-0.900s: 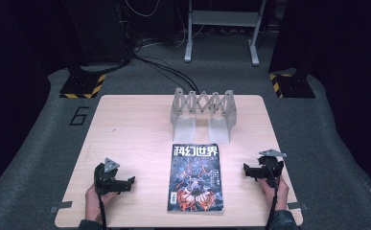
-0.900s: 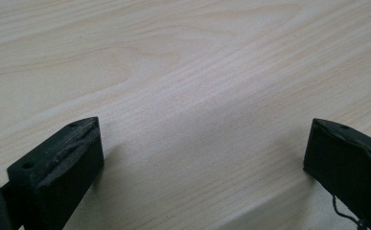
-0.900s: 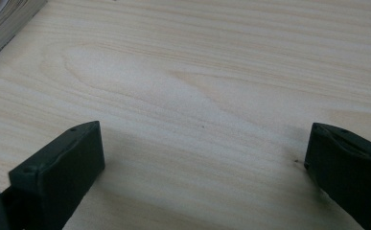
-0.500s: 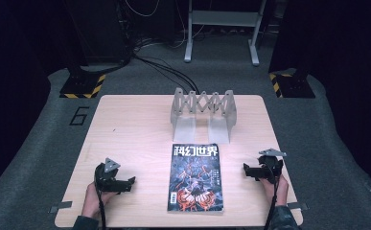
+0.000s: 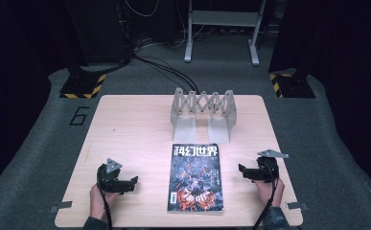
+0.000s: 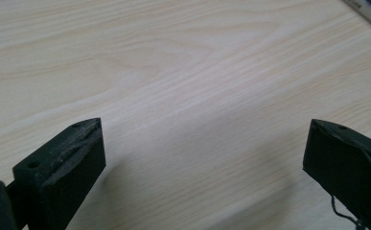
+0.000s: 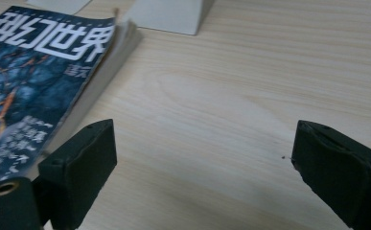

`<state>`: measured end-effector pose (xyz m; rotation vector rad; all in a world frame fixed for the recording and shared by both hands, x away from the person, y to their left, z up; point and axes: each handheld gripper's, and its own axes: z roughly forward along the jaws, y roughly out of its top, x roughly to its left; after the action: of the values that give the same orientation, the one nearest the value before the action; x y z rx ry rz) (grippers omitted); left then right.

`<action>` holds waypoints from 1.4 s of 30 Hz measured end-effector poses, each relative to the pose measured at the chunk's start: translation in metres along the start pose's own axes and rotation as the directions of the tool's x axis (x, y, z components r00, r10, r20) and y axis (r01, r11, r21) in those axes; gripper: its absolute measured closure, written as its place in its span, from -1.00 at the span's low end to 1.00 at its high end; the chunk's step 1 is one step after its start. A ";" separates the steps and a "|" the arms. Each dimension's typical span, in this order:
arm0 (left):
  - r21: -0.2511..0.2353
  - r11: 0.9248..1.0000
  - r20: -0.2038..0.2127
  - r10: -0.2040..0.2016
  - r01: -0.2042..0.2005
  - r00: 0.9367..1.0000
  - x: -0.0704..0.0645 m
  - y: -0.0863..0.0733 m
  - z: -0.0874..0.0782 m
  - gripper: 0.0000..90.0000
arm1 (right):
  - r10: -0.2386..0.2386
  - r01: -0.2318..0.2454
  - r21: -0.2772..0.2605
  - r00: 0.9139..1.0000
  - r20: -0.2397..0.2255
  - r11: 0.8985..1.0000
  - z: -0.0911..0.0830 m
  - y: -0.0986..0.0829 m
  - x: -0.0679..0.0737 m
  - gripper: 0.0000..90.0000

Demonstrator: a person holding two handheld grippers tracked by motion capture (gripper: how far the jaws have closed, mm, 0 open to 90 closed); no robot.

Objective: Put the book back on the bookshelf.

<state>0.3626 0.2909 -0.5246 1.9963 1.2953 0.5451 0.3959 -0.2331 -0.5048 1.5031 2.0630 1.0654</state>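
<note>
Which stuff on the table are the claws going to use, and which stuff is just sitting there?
For the job:
magazine, flat between both claws
left claw, open, beside it
right claw, open, beside it
probably the rack, standing just behind the magazine

Just there:
cables on the floor
metal frame behind the table

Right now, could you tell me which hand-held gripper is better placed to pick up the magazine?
Probably the right hand-held gripper: open, nearer the magazine, whose page edge lies beside its jaw. The left hand-held gripper is farther off.
</note>
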 end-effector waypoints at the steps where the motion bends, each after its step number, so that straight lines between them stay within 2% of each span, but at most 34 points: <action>1: -0.004 1.000 0.000 0.006 -0.006 1.000 -0.002 0.002 0.000 -0.98 | -0.009 0.009 0.007 1.000 -0.016 1.000 0.001 0.001 0.003 -0.82; 2: -0.004 1.000 0.000 0.006 -0.006 1.000 -0.002 0.002 0.000 -0.98 | -0.009 0.009 0.007 1.000 -0.016 1.000 0.001 0.001 0.003 -0.82; 3: -0.012 1.000 0.003 0.010 -0.010 1.000 -0.007 0.005 0.001 -0.98 | -0.011 0.013 0.031 0.998 -0.056 0.999 0.003 0.004 0.010 -0.82; 4: -0.005 1.000 0.011 0.008 -0.008 1.000 -0.010 0.007 0.001 -0.99 | -0.023 0.025 0.037 0.998 -0.066 0.999 0.004 0.005 0.012 -0.81; 9: 0.008 0.999 0.025 0.044 -0.044 0.999 -0.025 0.014 0.012 -0.99 | -0.038 0.050 0.084 0.990 -0.133 0.995 0.012 0.009 0.029 -0.74; 10: 0.016 0.998 0.030 0.056 -0.056 0.998 -0.027 0.015 0.013 -0.99 | -0.052 0.069 0.106 0.988 -0.149 0.992 0.015 0.010 0.032 -0.74; 12: 0.019 0.998 0.039 0.054 -0.055 0.998 -0.031 0.017 0.016 -0.99 | -0.063 0.087 0.136 0.983 -0.171 0.987 0.019 0.009 0.041 -0.71; 13: 0.016 0.998 0.034 0.061 -0.061 0.998 -0.033 0.019 0.018 -0.99 | -0.063 0.089 0.145 0.982 -0.177 0.985 0.021 0.010 0.044 -0.70; 14: 0.025 0.997 0.040 0.078 -0.079 0.996 -0.034 0.020 0.019 -0.99 | -0.087 0.114 0.141 0.978 -0.188 0.983 0.024 0.010 0.047 -0.69; 15: 0.017 0.998 0.039 0.064 -0.065 0.997 -0.038 0.021 0.021 -0.99 | -0.092 0.122 0.148 0.976 -0.197 0.982 0.025 0.010 0.051 -0.68; 17: 0.035 0.995 0.048 0.091 -0.092 0.995 -0.041 0.023 0.024 -0.99 | -0.087 0.122 0.164 0.975 -0.205 0.979 0.028 0.011 0.059 -0.64; 18: 0.035 0.995 0.048 0.091 -0.092 0.995 -0.041 0.023 0.024 -0.99 | -0.087 0.122 0.164 0.975 -0.205 0.979 0.028 0.011 0.059 -0.64; 19: 0.038 0.995 0.052 0.094 -0.096 0.994 -0.045 0.025 0.027 -0.99 | -0.098 0.137 0.172 0.971 -0.219 0.975 0.032 0.012 0.066 -0.56; 22: 0.057 0.989 0.057 0.130 -0.133 0.990 -0.049 0.028 0.032 -0.99 | -0.107 0.148 0.179 0.969 -0.223 0.973 0.035 0.013 0.071 -0.50; 23: 0.057 0.989 0.062 0.133 -0.137 0.989 -0.050 0.028 0.034 -0.99 | -0.123 0.167 0.191 0.968 -0.221 0.967 0.037 0.015 0.073 -0.46; 24: 0.059 0.989 0.067 0.132 -0.136 0.989 -0.052 0.028 0.036 -0.99 | -0.119 0.165 0.203 0.968 -0.221 0.965 0.038 0.016 0.075 -0.44; 25: 0.056 0.991 0.065 0.121 -0.125 0.991 -0.054 0.028 0.037 -1.00 | -0.132 0.181 0.208 0.964 -0.229 0.961 0.041 0.018 0.076 -0.40; 26: 0.056 0.991 0.065 0.121 -0.125 0.991 -0.054 0.028 0.037 -1.00 | -0.132 0.181 0.208 0.964 -0.229 0.961 0.041 0.018 0.076 -0.40; 28: 0.053 0.990 0.071 0.131 -0.134 0.989 -0.056 0.029 0.039 -1.00 | -0.107 0.159 0.231 0.969 -0.222 0.960 0.042 0.020 0.080 -0.36; 30: 0.043 0.989 0.070 0.136 -0.140 0.988 -0.060 0.030 0.041 -1.00 | -0.126 0.181 0.237 0.965 -0.229 0.954 0.044 0.022 0.081 -0.34; 31: 0.036 0.990 0.076 0.131 -0.134 0.988 -0.062 0.030 0.042 -1.00 | -0.127 0.183 0.247 0.966 -0.225 0.952 0.044 0.023 0.083 -0.32; 32: 0.040 0.988 0.079 0.143 -0.146 0.987 -0.063 0.031 0.042 -1.00 | -0.133 0.188 0.254 0.967 -0.215 0.949 0.044 0.023 0.084 -0.31; 33: 0.040 0.989 0.081 0.139 -0.143 0.987 -0.065 0.031 0.043 -1.00 | -0.145 0.199 0.259 0.966 -0.215 0.945 0.045 0.024 0.085 -0.30; 34: 0.030 0.990 0.072 0.135 -0.137 0.988 -0.066 0.031 0.044 -1.00 | -0.138 0.192 0.264 0.968 -0.210 0.945 0.045 0.025 0.086 -0.30; 35: 0.033 0.992 0.067 0.123 -0.126 0.990 -0.068 0.032 0.045 -1.00 | -0.157 0.211 0.272 0.965 -0.210 0.939 0.046 0.026 0.085 -0.29; 36: 0.036 0.990 0.067 0.131 -0.133 0.989 -0.068 0.032 0.045 -1.00 | -0.145 0.198 0.275 0.969 -0.200 0.941 0.047 0.027 0.086 -0.28; 37: 0.036 0.990 0.064 0.131 -0.134 0.989 -0.069 0.032 0.045 -1.00 | -0.144 0.198 0.284 0.969 -0.202 0.938 0.047 0.028 0.086 -0.28; 38: 0.027 0.992 0.064 0.120 -0.122 0.991 -0.070 0.032 0.046 -1.00 | -0.143 0.195 0.283 0.971 -0.191 0.939 0.048 0.029 0.087 -0.28; 39: 0.032 0.990 0.066 0.136 -0.139 0.988 -0.070 0.033 0.046 -1.00 | -0.131 0.187 0.306 0.972 -0.196 0.933 0.047 0.030 0.088 -0.27; 42: 0.035 0.990 0.075 0.133 -0.136 0.988 -0.071 0.033 0.046 -1.00 | -0.136 0.190 0.313 0.973 -0.186 0.931 0.050 0.033 0.089 -0.26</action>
<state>0.3843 0.2029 -0.5299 2.1280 1.1421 0.5076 0.4188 -0.1284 -0.5006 1.3939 2.5331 0.8321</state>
